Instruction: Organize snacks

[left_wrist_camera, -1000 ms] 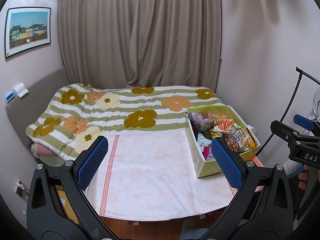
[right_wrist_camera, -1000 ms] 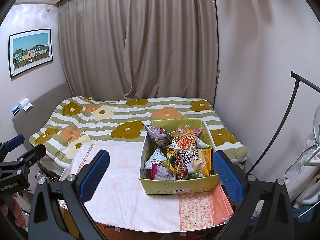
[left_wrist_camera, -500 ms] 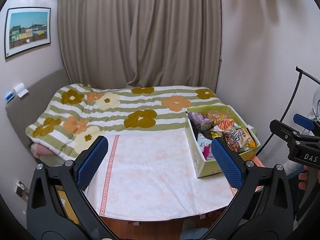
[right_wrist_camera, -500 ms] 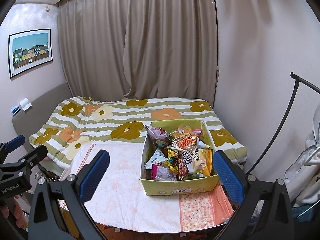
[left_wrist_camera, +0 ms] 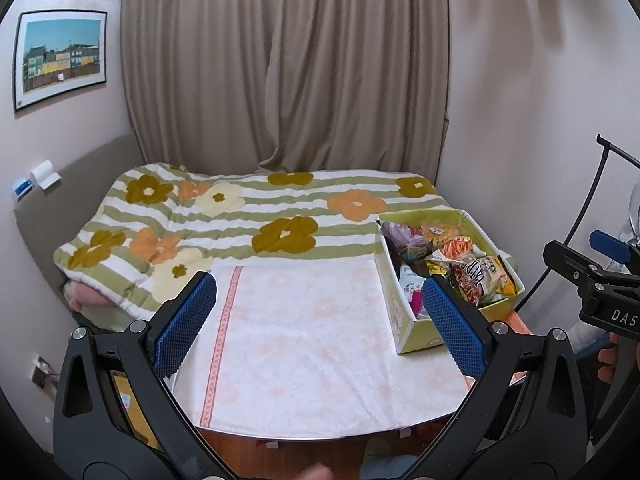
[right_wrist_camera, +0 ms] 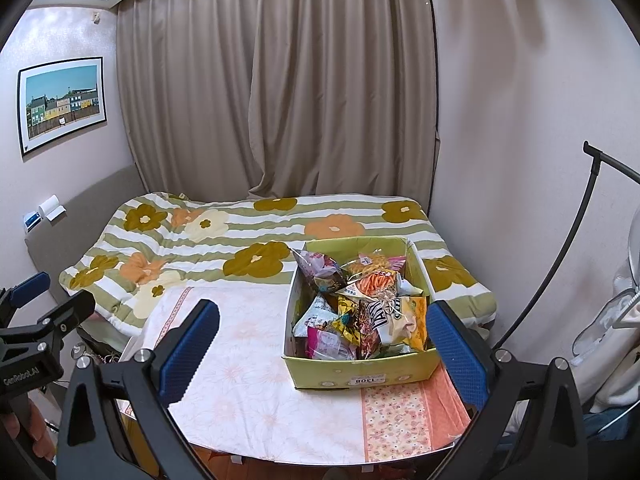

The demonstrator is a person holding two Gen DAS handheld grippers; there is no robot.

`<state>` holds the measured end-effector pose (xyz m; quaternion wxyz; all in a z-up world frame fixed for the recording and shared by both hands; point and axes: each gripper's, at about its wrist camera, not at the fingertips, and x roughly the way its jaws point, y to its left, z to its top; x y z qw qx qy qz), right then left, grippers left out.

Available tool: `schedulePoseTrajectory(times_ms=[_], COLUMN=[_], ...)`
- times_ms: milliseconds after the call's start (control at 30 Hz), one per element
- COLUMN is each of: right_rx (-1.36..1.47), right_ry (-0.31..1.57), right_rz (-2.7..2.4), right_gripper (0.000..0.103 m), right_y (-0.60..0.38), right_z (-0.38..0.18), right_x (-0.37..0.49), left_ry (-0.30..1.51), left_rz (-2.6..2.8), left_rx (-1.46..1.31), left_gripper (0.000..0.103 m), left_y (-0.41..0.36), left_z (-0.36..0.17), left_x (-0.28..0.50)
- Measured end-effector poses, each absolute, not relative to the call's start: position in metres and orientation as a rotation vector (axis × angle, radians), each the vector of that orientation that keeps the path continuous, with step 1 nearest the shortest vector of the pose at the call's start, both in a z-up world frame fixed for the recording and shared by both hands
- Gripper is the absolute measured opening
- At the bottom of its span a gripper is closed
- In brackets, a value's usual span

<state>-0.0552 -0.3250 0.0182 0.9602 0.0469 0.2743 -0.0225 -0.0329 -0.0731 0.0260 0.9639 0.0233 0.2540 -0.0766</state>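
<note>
A yellow-green cardboard box (right_wrist_camera: 360, 374) stands on the right part of a table (right_wrist_camera: 248, 392) covered with a pale floral cloth. It is heaped with several snack bags (right_wrist_camera: 360, 312). In the left wrist view the box (left_wrist_camera: 404, 332) is at the right, its snack bags (left_wrist_camera: 452, 260) showing over the rim. My left gripper (left_wrist_camera: 320, 324) is open and empty, held above the table's near edge, left of the box. My right gripper (right_wrist_camera: 320, 344) is open and empty, held in front of the box.
A bed with a striped flower quilt (right_wrist_camera: 240, 240) lies behind the table, under beige curtains (right_wrist_camera: 280, 80). A black curved stand (right_wrist_camera: 560, 260) and white items are at the right wall. A framed picture (right_wrist_camera: 62, 102) hangs on the left wall.
</note>
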Motion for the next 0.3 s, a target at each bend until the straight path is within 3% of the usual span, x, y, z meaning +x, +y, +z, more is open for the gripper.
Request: schedulePoseTrajectory(times_ms=[300], right_rx=[0.097], right_ry=[0.561], right_rz=[-0.043], right_gripper=[0.103], right_y=[-0.3243], right_z=[0.0172], right_x=[-0.0543], left_ry=[0.512], left_rz=[-0.133], left_rx=[0.027], left_gripper=[0.102], left_y=[-0.0676], left_z=[0.0172], left_x=[-0.0307])
